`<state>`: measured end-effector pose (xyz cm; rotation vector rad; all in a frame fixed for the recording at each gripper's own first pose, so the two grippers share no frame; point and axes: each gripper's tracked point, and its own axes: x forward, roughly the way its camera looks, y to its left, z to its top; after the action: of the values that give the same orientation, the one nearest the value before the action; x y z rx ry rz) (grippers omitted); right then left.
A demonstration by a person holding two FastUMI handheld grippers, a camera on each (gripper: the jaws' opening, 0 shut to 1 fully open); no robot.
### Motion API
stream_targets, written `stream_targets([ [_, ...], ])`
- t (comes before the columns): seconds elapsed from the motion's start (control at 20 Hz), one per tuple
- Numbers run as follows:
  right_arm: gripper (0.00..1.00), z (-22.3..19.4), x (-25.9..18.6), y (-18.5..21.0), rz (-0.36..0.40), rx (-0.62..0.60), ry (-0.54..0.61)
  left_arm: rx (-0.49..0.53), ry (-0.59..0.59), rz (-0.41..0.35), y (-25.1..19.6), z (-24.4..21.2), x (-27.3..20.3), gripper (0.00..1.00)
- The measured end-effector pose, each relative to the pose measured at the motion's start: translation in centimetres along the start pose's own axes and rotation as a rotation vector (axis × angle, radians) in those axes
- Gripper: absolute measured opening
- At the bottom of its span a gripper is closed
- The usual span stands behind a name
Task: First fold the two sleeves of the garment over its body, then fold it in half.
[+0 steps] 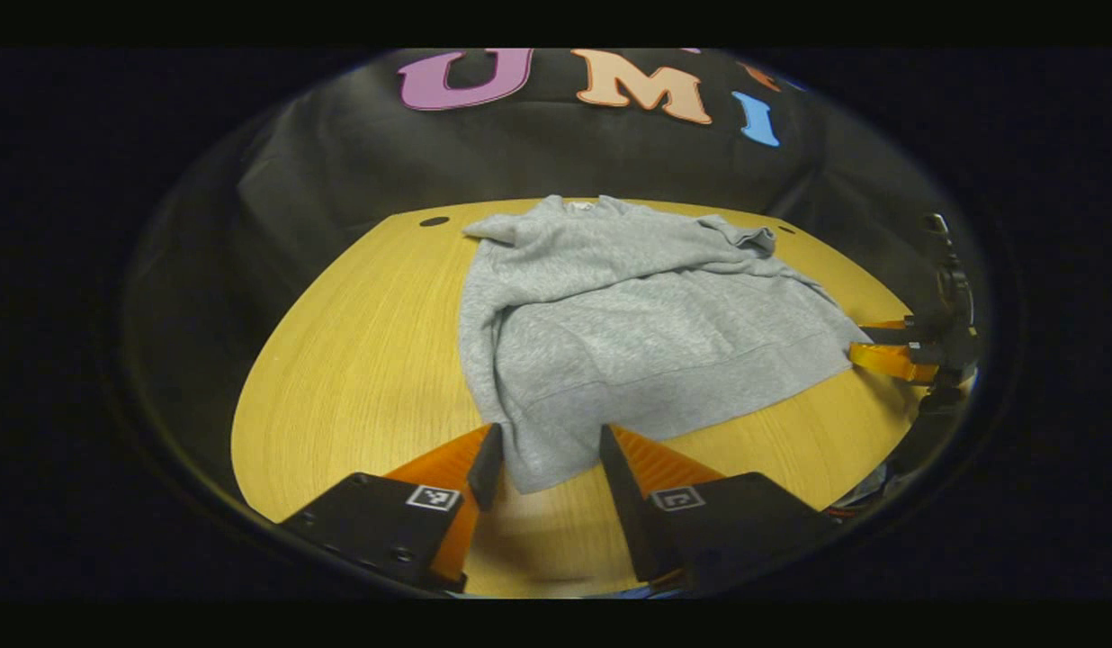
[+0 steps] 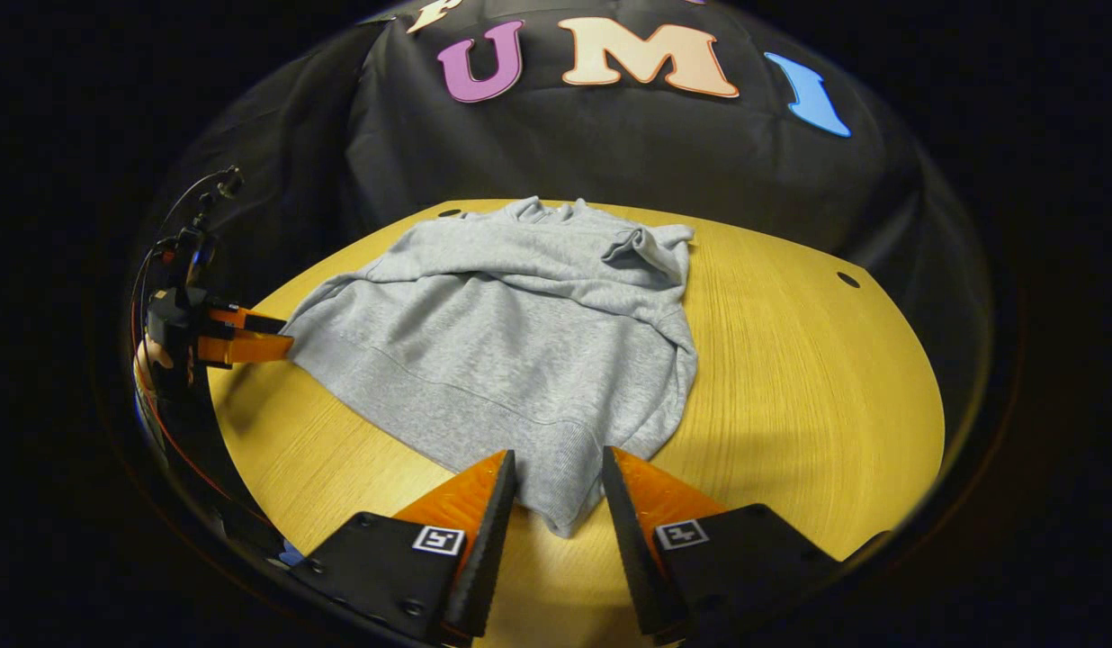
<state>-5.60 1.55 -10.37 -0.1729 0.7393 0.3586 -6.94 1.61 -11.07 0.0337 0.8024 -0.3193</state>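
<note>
Wooden table (image 1: pixel 358 360) at frame centre is covered by the grey garment (image 1: pixel 628 333), sleeves folded over its body. Its near hem corners are straddled by the left gripper (image 1: pixel 545 463) and right gripper (image 2: pixel 559 490), fingers held apart.

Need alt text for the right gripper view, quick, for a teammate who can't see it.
A grey sweatshirt, sleeves folded over its body, lies on a wooden table. The right gripper is open, fingers either side of the near hem corner. The left gripper sits at the opposite hem corner.

No legible text or numbers; only small square coded markers (image 2: pixel 439 540) on each hand-held gripper's body
</note>
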Motion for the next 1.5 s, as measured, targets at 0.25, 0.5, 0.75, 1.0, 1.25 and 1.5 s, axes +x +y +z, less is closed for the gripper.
stream_targets([
  [0.25,0.17,0.0,0.1,0.8,0.029,0.046,-0.006,0.012,-0.027,-0.013,-0.9,0.3,0.4,0.17],
  [0.5,0.05,-0.1,-0.8,0.9,0.017,0.045,-0.005,-0.045,-0.075,-0.015,-0.8,0.7,0.2,0.03],
  [0.75,0.02,0.5,-1.3,0.9,0.011,0.047,0.000,-0.103,-0.088,-0.032,-0.7,0.9,0.1,0.01],
  [1.0,0.05,3.1,-2.5,0.4,0.022,0.090,-0.060,-0.125,-0.132,-0.064,-1.6,3.3,-1.5,0.02],
  [1.25,0.05,7.3,-3.1,0.3,0.025,0.098,-0.144,-0.116,-0.284,-0.092,-1.9,9.8,-3.7,0.00],
  [1.5,0.05,13.3,-1.6,-0.4,0.000,0.049,-0.241,-0.152,-0.388,-0.117,-2.4,15.7,-3.0,0.00],
])
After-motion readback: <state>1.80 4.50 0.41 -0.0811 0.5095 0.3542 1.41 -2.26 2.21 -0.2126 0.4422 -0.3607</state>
